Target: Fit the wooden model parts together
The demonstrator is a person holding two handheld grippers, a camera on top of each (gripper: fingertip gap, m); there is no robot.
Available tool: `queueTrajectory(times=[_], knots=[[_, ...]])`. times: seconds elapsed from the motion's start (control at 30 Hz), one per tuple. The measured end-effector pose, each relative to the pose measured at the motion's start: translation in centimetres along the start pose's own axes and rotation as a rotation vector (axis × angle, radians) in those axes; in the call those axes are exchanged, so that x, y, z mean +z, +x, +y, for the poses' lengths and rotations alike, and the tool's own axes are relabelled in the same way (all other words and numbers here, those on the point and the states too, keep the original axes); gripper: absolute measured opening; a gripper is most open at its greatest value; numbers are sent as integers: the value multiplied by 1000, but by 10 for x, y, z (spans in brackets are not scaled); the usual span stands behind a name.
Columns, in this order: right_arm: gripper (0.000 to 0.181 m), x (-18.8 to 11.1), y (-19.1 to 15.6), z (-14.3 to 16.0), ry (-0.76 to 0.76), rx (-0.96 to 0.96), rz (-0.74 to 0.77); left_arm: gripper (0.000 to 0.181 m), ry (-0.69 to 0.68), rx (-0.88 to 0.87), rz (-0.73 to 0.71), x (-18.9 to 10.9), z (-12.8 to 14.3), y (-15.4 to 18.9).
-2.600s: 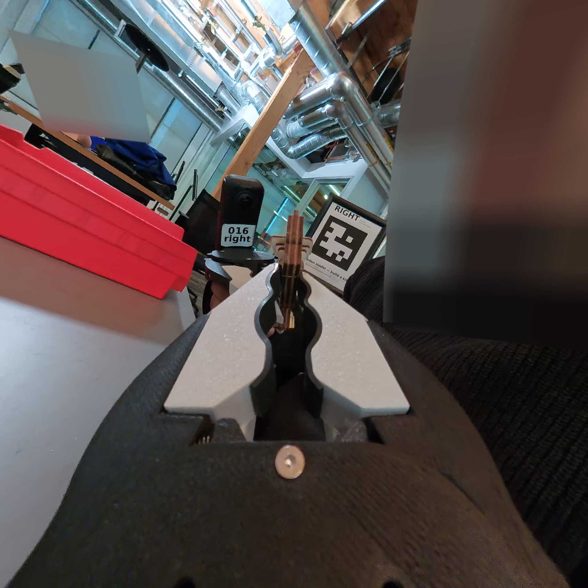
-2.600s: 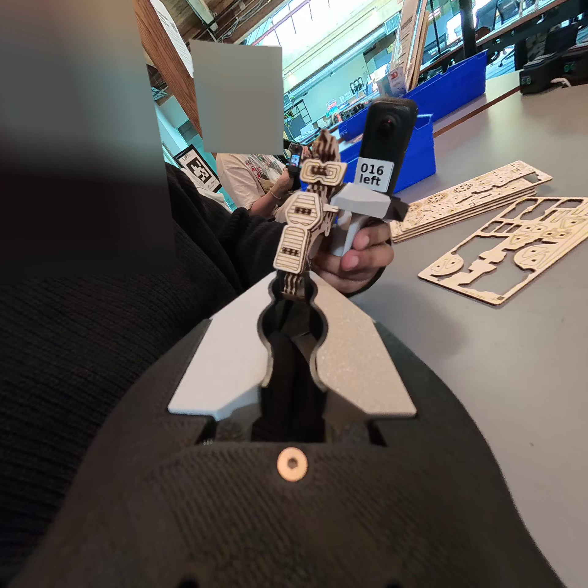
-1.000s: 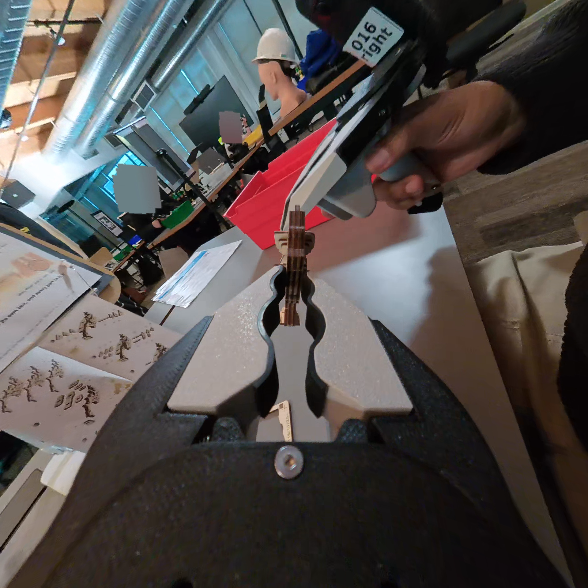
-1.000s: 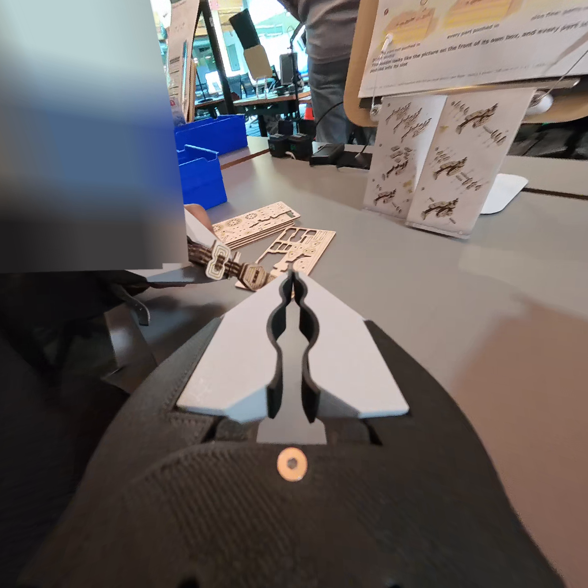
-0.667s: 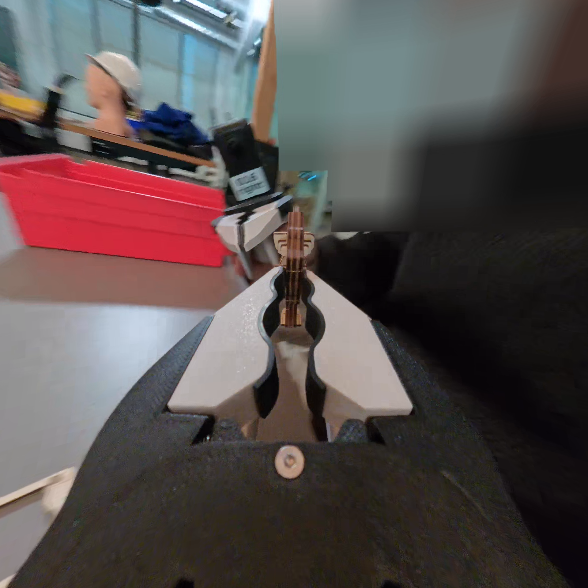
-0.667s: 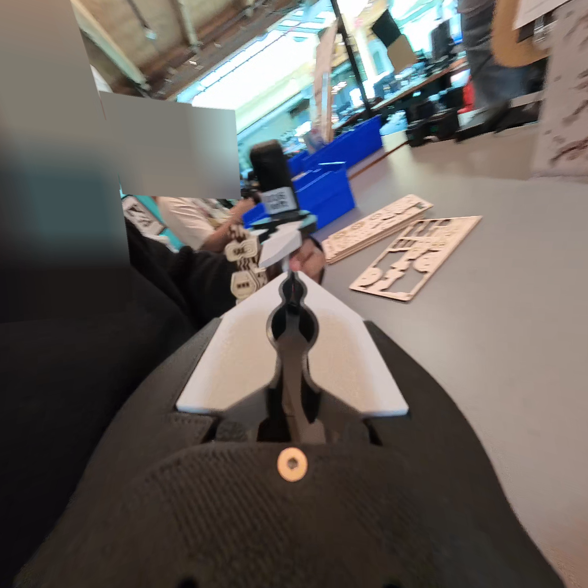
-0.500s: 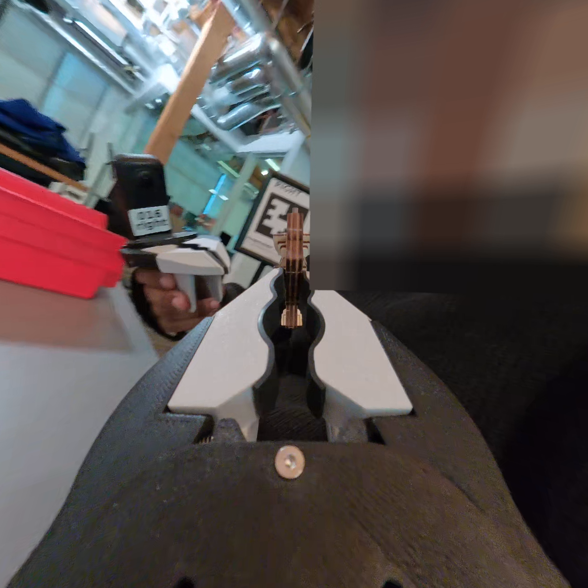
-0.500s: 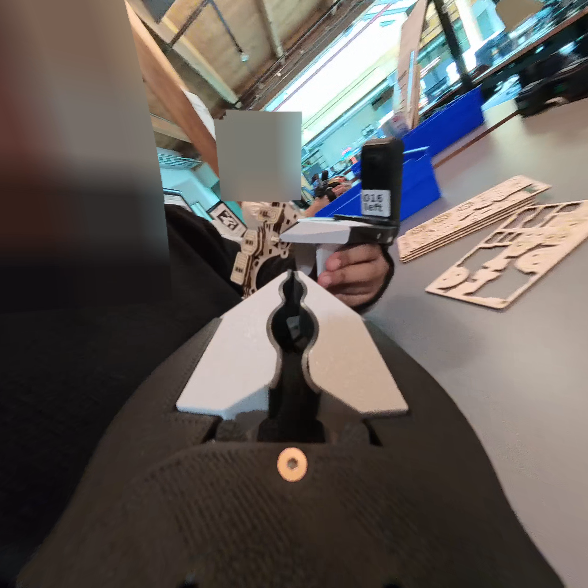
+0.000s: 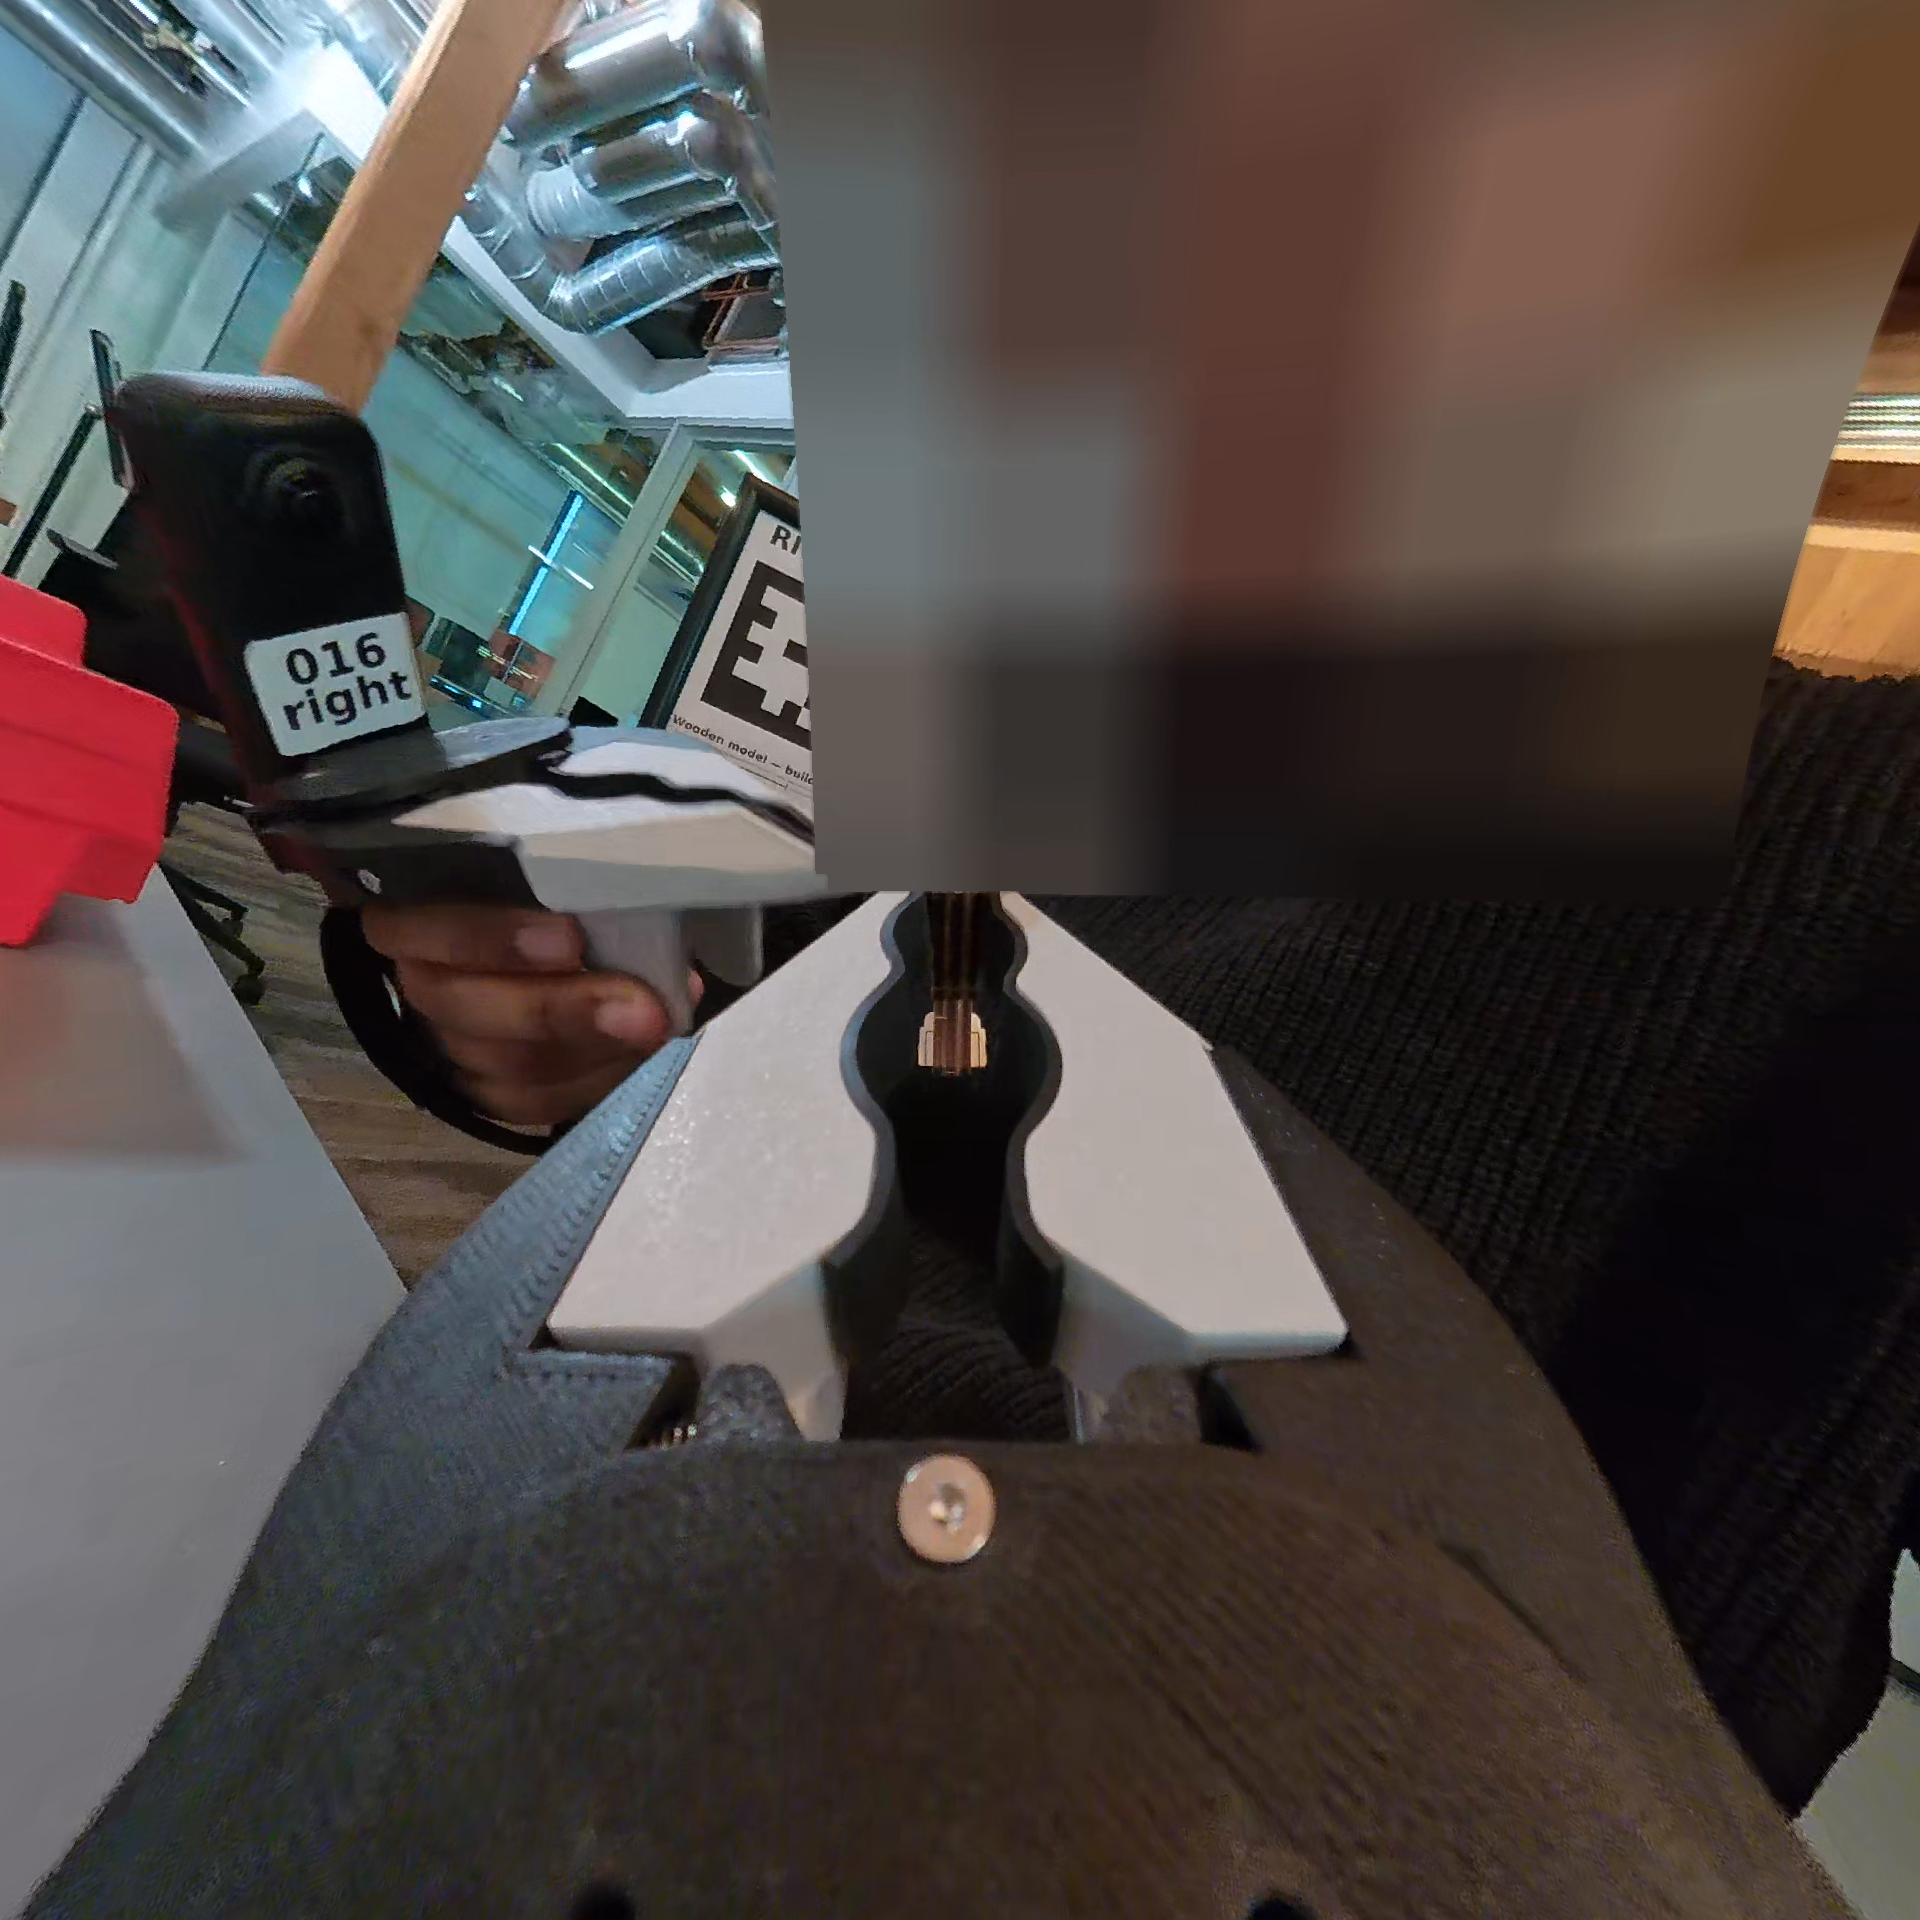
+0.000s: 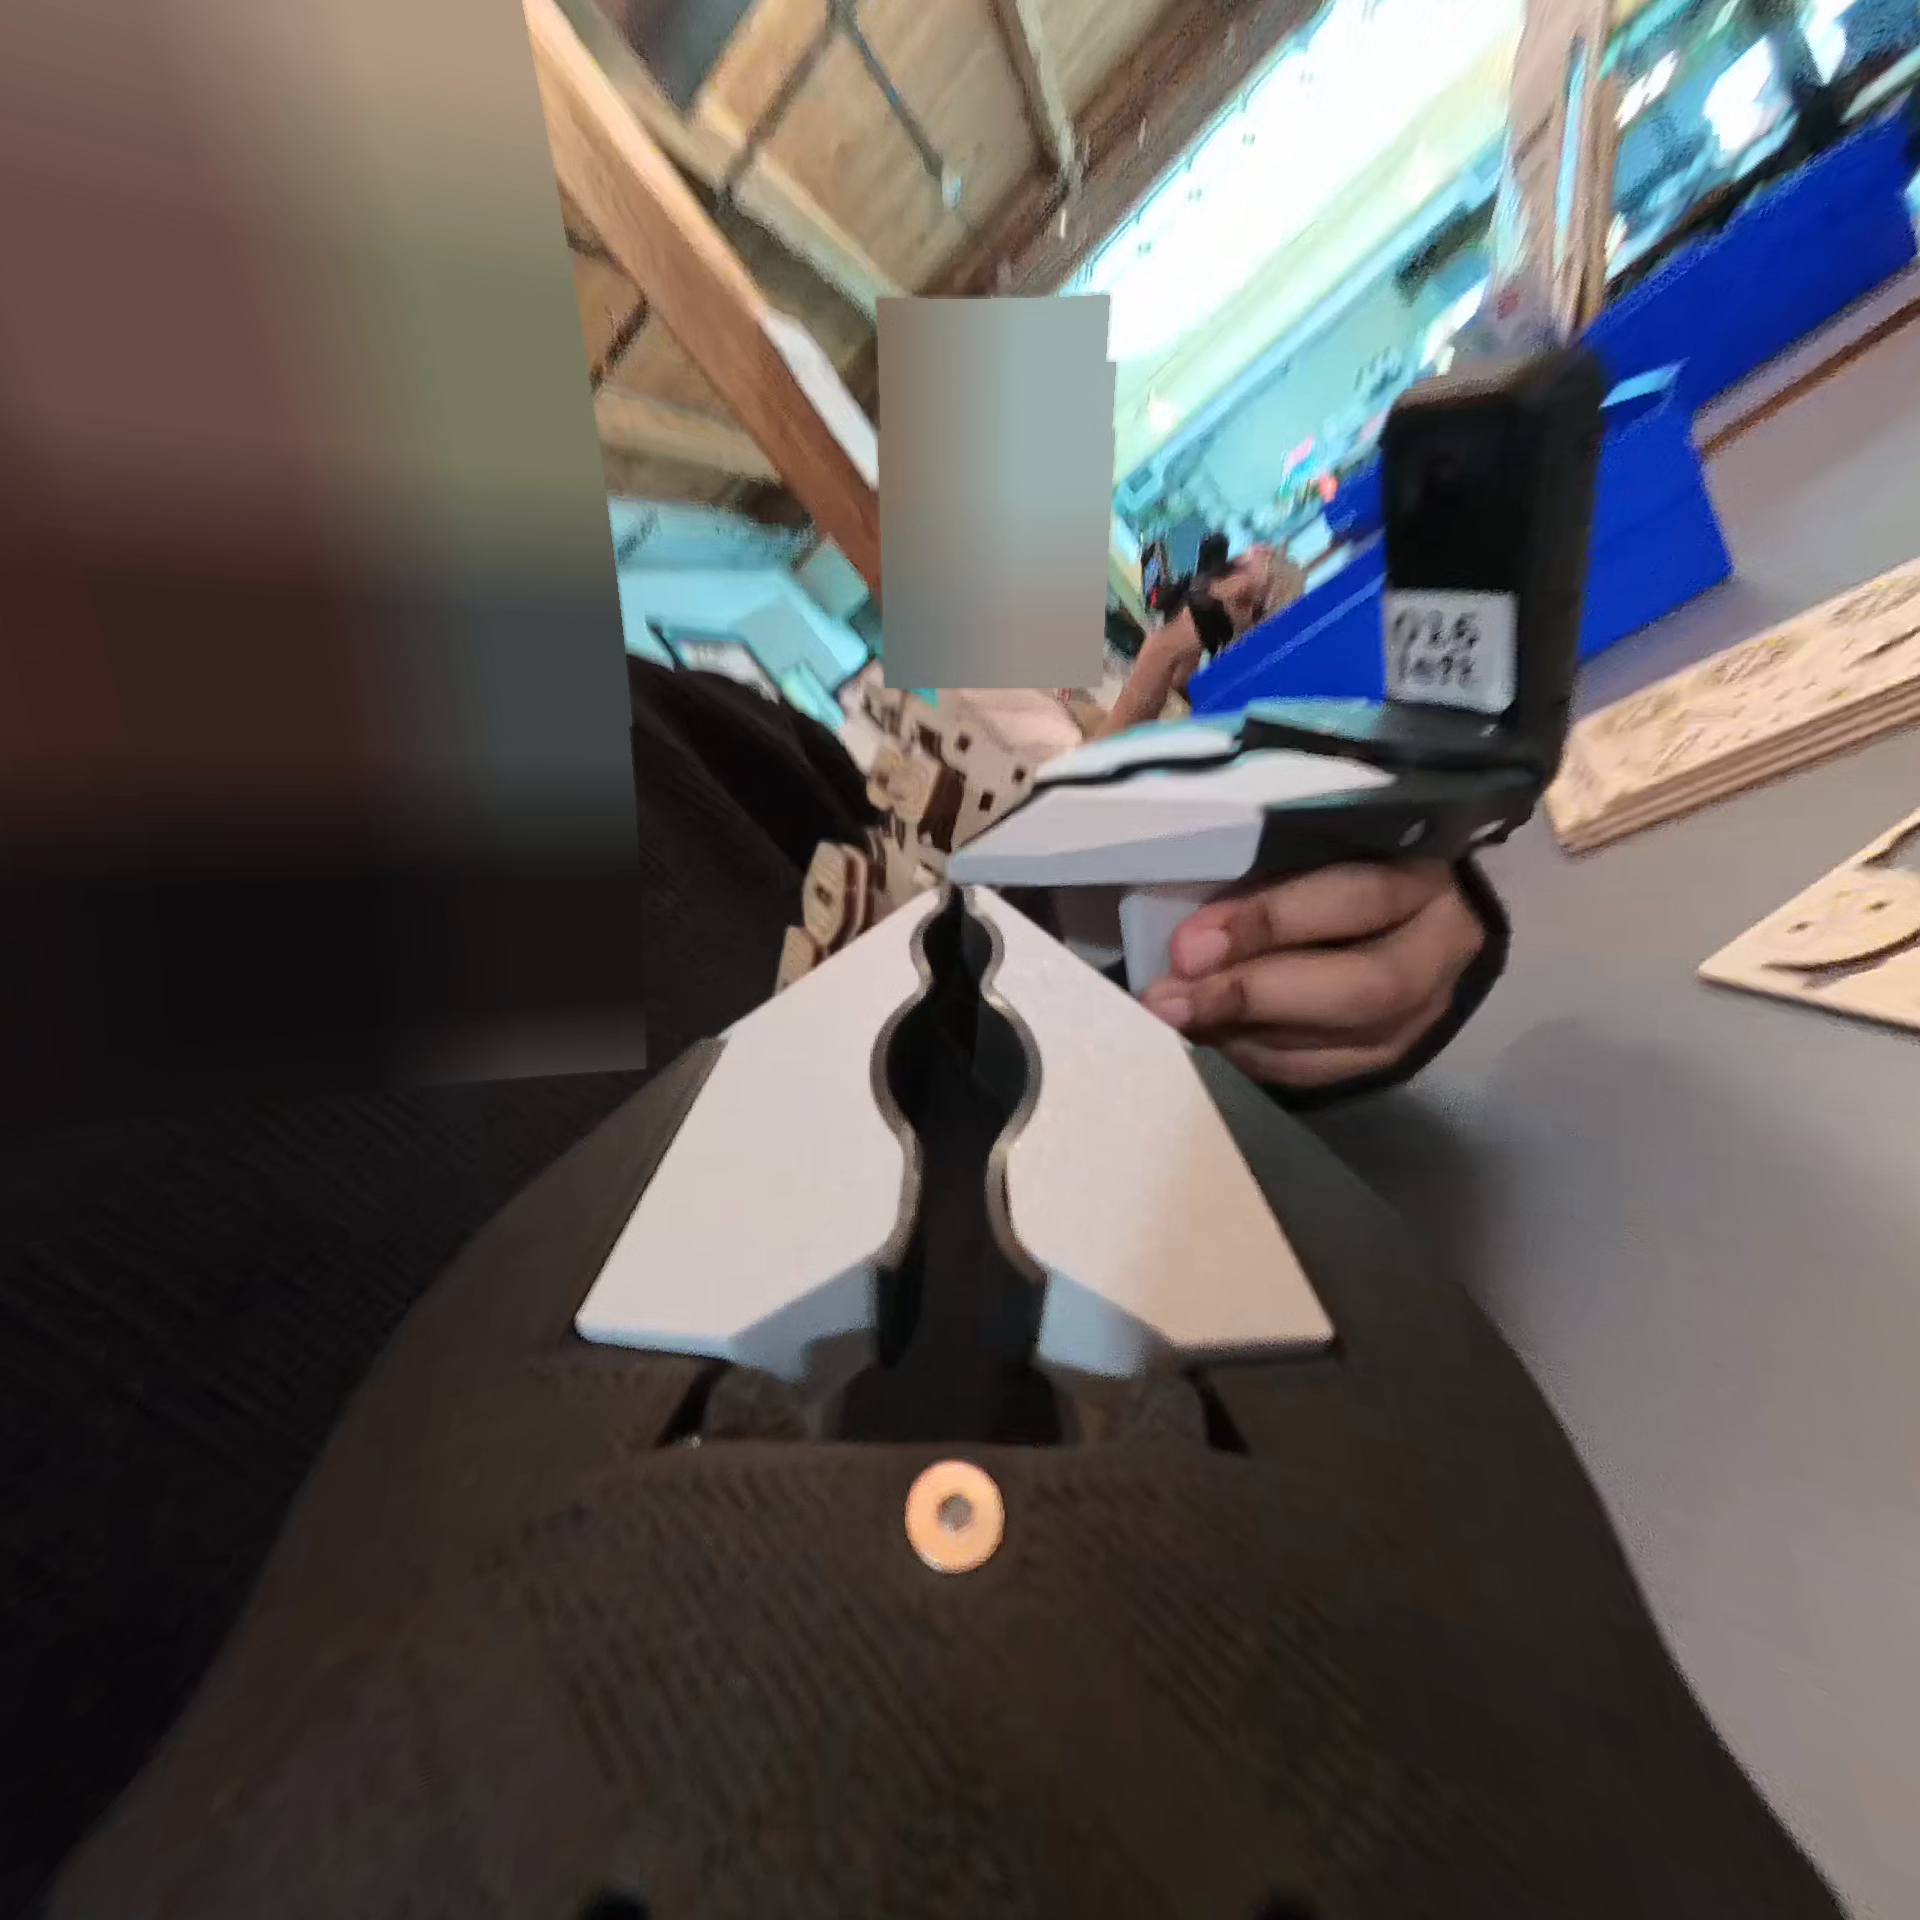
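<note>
Right wrist view | grey table (image 10: 1662, 1195), wooden sheets (image 10: 1745, 707) | right claw (image 10: 953, 902) closed, empty | left claw (image 9: 961, 914) clamps wooden model (image 9: 951, 1029)

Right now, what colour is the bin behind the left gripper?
Blue bin; right wrist view shows it best.

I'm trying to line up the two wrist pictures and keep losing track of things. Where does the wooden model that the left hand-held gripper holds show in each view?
Left wrist view: the wooden model sits edge-on at centre, clamped between the left hand-held gripper fingers, its top hidden by a blurred patch.
Right wrist view: it shows side-on left of centre, blurred.
Shared landmark: the grey table.
</note>
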State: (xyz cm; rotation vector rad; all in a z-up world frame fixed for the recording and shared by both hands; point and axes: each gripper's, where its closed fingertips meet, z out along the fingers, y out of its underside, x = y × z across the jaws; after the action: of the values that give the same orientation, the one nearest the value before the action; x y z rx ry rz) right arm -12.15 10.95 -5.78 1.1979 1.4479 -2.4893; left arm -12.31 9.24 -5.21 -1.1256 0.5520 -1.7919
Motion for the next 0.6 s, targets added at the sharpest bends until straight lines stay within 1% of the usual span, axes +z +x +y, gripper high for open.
queueTrajectory(times=[0.07, 0.1, 0.27, 0.3, 0.37, 0.4, 0.43, 0.53, 0.6], knots=[[0, 11, -2, 16, -91, -33, 0, 6, -17, -11, 8, 3, 3, -1], [0, 12, -4, 15, -93, -49, 0, 6, -16, -15, 19, 3, 3, 1], [0, -16, 4, -16, 67, 3, 23, 6, 5, -15, 23, 2, 0, 1], [0, -13, 2, -16, 68, 9, 8, 6, 9, -20, 25, 3, 0, 1], [0, 3, -4, -2, -4, 5, -14, 6, 8, -34, 26, 4, 2, 0], [0, 9, -4, 6, -39, -1, -11, 6, 2, -41, 51, 6, 3, 3], [0, 11, -5, 7, -41, -2, -14, 7, -2, -43, 49, 7, 3, 3], [0, -7, -4, -14, 68, 33, -32, 6, 2, -27, 36, 8, 2, 3], [0, -15, 0, -18, 88, 34, -11, 6, 22, -26, 31, 6, -1, 2]])
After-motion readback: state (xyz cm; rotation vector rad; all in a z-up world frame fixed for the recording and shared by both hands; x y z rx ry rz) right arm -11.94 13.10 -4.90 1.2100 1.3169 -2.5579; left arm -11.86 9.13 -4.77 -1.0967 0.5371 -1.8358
